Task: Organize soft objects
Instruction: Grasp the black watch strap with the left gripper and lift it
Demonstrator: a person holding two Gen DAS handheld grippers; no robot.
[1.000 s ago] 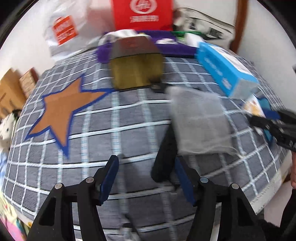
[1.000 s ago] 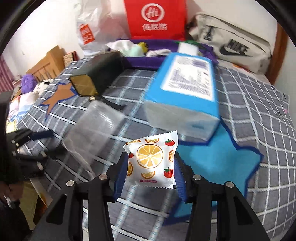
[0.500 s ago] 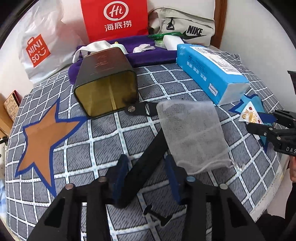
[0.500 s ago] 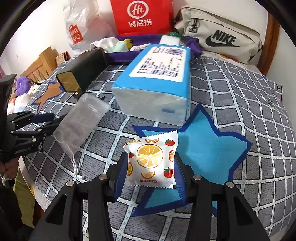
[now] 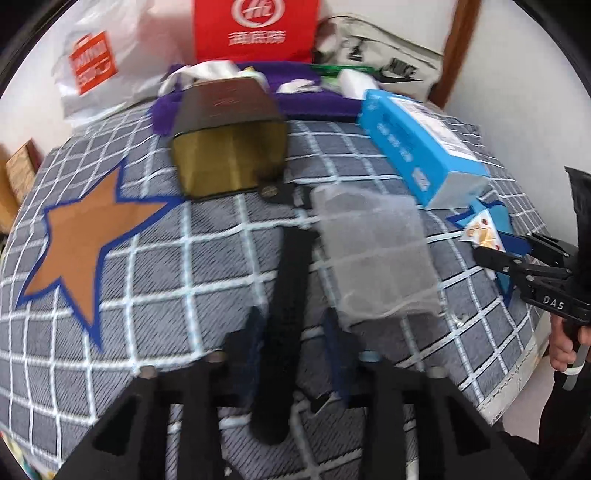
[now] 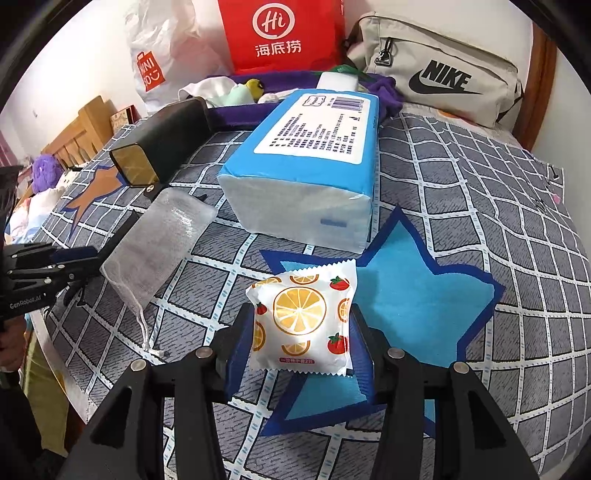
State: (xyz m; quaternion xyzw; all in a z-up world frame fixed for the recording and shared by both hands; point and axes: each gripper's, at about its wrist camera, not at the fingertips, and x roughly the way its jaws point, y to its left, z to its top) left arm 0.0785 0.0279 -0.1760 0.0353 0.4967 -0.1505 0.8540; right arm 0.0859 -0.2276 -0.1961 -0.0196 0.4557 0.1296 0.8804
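My right gripper [image 6: 301,325] is shut on a white packet with orange and strawberry prints [image 6: 301,317], held over the blue felt star [image 6: 417,295]. My left gripper [image 5: 293,332] straddles a black strap [image 5: 291,280] that runs from the dark box [image 5: 229,147]; the view is blurred, so I cannot tell whether the fingers press on it. A white mesh pouch [image 5: 373,254] lies just right of the strap and also shows in the right wrist view [image 6: 159,240]. The blue tissue pack [image 6: 306,166] lies behind the packet.
An orange felt star [image 5: 81,240] lies on the checked bedcover at left. A purple tray [image 6: 258,107] with soft items, a red bag [image 6: 280,33], a white Miniso bag [image 5: 96,62] and a Nike bag [image 6: 439,77] stand at the back. The bed edge [image 5: 517,380] is at right.
My left gripper has shifted, so the strap now runs straight up between its fingers and the view is blurred. My right gripper has stayed put with the packet.
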